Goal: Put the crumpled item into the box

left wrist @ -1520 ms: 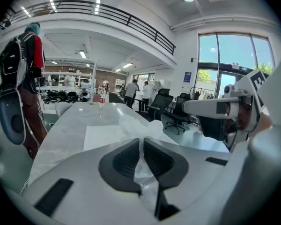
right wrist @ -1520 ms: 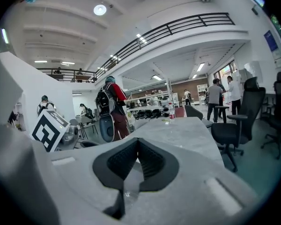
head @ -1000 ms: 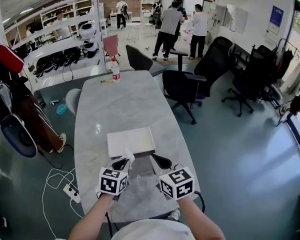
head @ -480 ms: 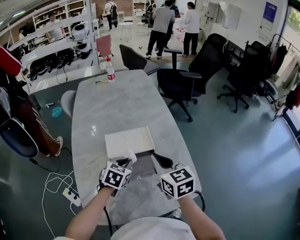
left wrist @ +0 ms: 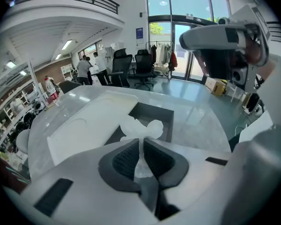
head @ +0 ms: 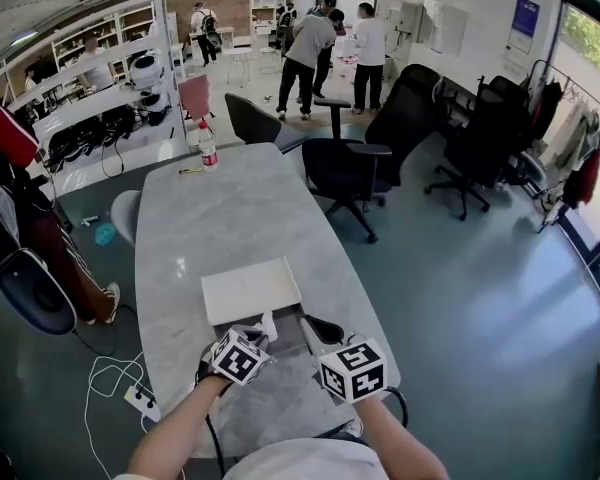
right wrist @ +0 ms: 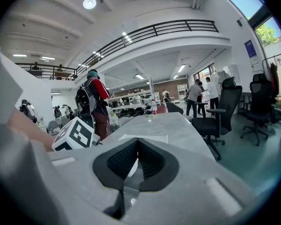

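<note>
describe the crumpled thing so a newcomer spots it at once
On the marble table, look at the near end, where a dark open box sits beside a flat white lid. The crumpled item is the small white wad pinched in the left gripper by that box, the only rumpled thing there.

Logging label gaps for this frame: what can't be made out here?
- Left gripper view: near part of the box floor is hidden behind the left gripper and crumpled item.
- Head view: box largely covered by the grippers.
- Right gripper view: box not seen; the right gripper body fills the lower frame.
- Head view: bottle label too small.
</note>
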A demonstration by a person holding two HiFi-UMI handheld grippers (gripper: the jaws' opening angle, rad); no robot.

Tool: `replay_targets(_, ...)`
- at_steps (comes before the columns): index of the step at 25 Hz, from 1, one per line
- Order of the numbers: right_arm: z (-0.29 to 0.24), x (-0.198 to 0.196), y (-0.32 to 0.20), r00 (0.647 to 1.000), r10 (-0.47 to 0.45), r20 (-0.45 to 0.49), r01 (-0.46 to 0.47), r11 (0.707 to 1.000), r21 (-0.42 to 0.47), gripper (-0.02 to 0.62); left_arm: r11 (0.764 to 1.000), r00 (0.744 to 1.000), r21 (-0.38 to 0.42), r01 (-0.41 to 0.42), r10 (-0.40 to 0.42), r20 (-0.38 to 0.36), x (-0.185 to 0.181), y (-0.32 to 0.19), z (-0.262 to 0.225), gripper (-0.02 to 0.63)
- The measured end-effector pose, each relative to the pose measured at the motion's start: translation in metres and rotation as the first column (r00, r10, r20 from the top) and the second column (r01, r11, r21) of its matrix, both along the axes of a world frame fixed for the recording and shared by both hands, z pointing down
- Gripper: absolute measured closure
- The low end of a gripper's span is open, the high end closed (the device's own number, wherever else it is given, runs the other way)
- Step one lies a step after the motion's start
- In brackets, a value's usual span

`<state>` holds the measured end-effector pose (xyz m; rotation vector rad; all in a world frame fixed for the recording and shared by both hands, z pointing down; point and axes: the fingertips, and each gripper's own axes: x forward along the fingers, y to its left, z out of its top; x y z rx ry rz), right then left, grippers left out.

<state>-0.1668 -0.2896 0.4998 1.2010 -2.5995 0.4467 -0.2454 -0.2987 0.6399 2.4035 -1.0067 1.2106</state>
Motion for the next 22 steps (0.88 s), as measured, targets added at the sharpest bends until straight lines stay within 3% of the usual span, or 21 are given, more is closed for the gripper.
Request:
replay_targets(10, 0.01, 0.013, 0.003, 0.999, 0.033, -0.015, -0.033, 0.999, -0.021, 0.592, 0.994, 0.989, -0.03, -0.106, 0.108, 0.102, 0.011, -0.003, 0.026, 0.574)
replay_targets(22, 0.008, 0.013, 0.002, 0.999, 0.04, -0.025, -0.041, 0.999, -0.023, 0.592, 0.994, 0.99, -0.034, -0.106, 0.108, 0.086, 0.009, -0.009, 0.025, 0.572)
